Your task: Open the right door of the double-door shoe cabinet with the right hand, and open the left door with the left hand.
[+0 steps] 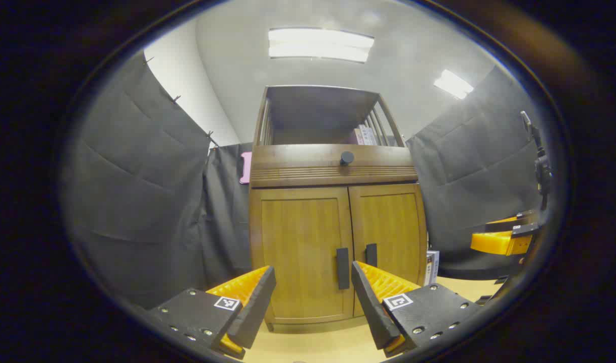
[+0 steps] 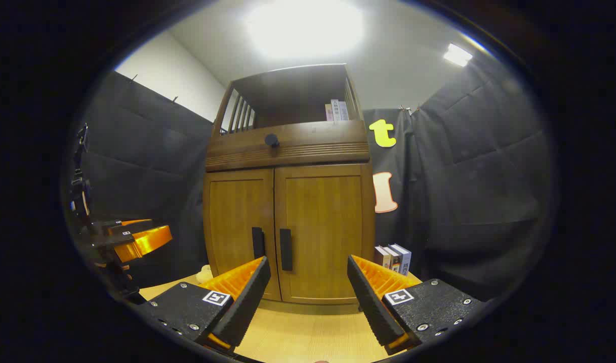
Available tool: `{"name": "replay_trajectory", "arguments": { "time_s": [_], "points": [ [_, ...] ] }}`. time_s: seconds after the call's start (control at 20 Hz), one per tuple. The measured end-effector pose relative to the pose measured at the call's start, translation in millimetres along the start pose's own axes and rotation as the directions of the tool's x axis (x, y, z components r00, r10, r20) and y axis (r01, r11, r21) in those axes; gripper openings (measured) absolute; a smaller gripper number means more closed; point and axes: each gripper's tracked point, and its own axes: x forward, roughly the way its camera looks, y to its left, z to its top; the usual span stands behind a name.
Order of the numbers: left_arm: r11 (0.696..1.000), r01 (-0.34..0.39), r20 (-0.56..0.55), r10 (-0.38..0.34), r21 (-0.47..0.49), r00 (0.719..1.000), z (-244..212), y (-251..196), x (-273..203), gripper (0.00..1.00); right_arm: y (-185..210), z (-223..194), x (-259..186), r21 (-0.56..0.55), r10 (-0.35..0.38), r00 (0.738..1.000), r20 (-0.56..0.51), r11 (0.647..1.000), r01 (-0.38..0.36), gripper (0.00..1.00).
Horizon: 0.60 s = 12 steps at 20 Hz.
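Note:
A brown wooden shoe cabinet (image 1: 333,222) stands ahead on a light table, both doors shut. Its left door (image 1: 300,252) has a dark vertical handle (image 1: 343,268); the right door (image 1: 391,227) has a matching handle (image 1: 371,254). My left gripper (image 1: 313,307) is open, a short way in front of the left door. In the right gripper view the cabinet (image 2: 288,201) shows its right door (image 2: 320,232) with handle (image 2: 286,249) and the left door's handle (image 2: 258,242). My right gripper (image 2: 308,297) is open before the right door. The right gripper (image 1: 504,237) appears far right; the left gripper (image 2: 131,237) far left.
A drawer with a round dark knob (image 1: 347,158) sits above the doors, under an open shelf holding books (image 2: 336,110). More books (image 2: 393,257) stand on the table right of the cabinet. A small pale object (image 2: 204,274) lies at its left. Black cloth walls surround the booth.

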Motion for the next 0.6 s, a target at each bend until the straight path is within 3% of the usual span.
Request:
{"name": "replay_trajectory", "arguments": {
  "time_s": [0.05,0.1,0.2,0.3,0.35,0.45,0.6],
  "points": [
    [1.0,-0.002,0.004,0.002,0.008,1.0,-0.6,-0.2,0.3,0.87,-0.4,-0.1,-6.3,-0.011,-0.016,1.0,0.009,1.0,0.016,0.95],
    [1.0,-0.001,0.009,0.001,0.013,1.0,-1.9,0.9,0.4,0.93,-0.7,-1.3,-10.6,-0.019,-0.026,1.0,0.016,0.999,0.027,0.95],
    [1.0,0.002,0.001,-0.002,-0.005,1.0,-6.4,-0.3,-0.2,0.87,0.3,-2.8,-11.0,-0.019,-0.023,1.0,0.017,1.0,0.024,0.95],
    [1.0,0.009,-0.022,-0.01,-0.023,1.0,-10.4,-2.6,-2.9,0.87,-2.9,-3.8,-9.9,-0.015,-0.028,1.0,0.007,0.999,0.028,0.95],
    [1.0,0.003,-0.028,-0.003,-0.02,1.0,-10.5,-1.2,-3.6,0.93,-4.1,-3.3,-9.2,-0.018,-0.029,1.0,0.004,0.999,0.029,0.95],
    [1.0,-0.011,-0.028,0.01,-0.012,1.0,-9.6,0.9,-3.4,0.87,-5.5,-3.6,-10.0,-0.024,-0.032,0.999,-0.003,0.999,0.032,0.95],
    [1.0,-0.023,-0.024,0.023,-0.012,0.999,-10.8,0.4,-3.0,0.87,-3.2,-3.6,-9.9,-0.018,-0.028,1.0,-0.003,0.999,0.028,0.95]
  ]
}}
